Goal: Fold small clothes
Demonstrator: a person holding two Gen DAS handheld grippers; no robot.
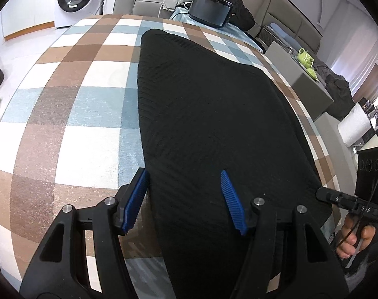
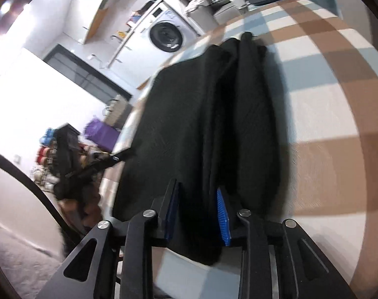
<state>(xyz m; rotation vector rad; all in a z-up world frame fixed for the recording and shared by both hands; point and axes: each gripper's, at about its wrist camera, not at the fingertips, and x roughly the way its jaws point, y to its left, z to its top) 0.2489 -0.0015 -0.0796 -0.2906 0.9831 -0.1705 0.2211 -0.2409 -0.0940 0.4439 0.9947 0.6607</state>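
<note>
**A:** Where is the garment now?

**B:** The black knit garment lies flat on the checked worktop, running from the near edge, under my left claw, toward the far edge. From the left wrist view it looks like a long, already narrowed panel. From the right wrist view I can see a lengthwise ridge where one layer sits over another, so I judge a side has been folded in.

**A:** And your claws?

**B:** My left claw hangs above the garment's near end with its jaws apart and nothing pinched; one blue pad sits over the garment's left edge, the other over the cloth. My right claw has its jaws only a little apart, with dark cloth lying between them at the garment's end. That view is blurred, and I can't tell for certain whether the pads press the fabric; they look parted from it.

**A:** So which step is this?

**B:** I'd say I'm between folds: the lengthwise fold is laid, the crosswise one not begun.

**A:** What does the next move need?

**B:** Both claws should take the near corners together, catching every layer, then carry that end evenly toward the far edge so the ridge doesn't slip open.
</note>
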